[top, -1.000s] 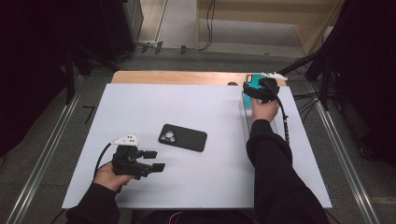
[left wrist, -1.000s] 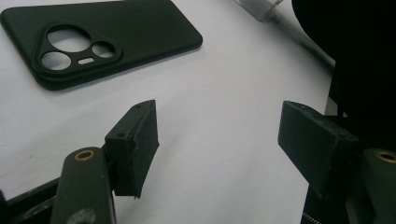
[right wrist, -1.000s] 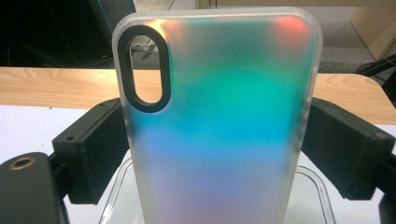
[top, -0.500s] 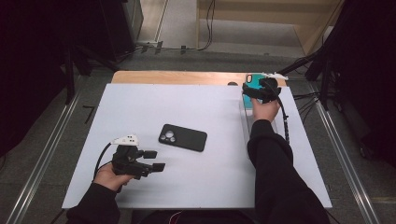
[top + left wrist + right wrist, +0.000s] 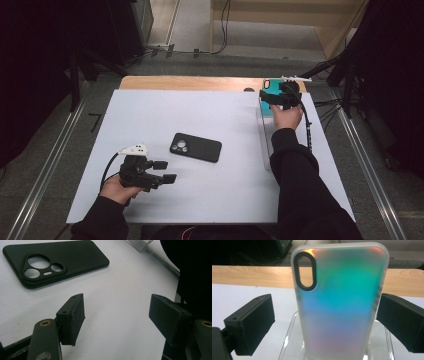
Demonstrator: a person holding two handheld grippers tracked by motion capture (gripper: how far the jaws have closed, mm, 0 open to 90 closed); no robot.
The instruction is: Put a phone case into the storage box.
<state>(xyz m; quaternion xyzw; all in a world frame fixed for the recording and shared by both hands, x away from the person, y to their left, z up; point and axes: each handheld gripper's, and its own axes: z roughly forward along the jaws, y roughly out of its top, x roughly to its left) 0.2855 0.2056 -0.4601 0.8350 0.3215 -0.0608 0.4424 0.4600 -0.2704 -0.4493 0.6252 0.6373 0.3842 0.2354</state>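
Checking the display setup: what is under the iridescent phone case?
The iridescent phone case stands upright in a clear plastic stand on the white table. Its bottom edge and the stand's slot are out of frame.

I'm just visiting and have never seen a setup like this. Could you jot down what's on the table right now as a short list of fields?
Surface: white table top
Middle of table: black phone case lying flat, camera cutouts visible
Far right: iridescent phone case standing upright in a clear stand
Right gripper: jaws have just opened, standing apart on either side of the iridescent phone case, not pressing it
Left gripper: open, nothing between its jaws, near the black phone case
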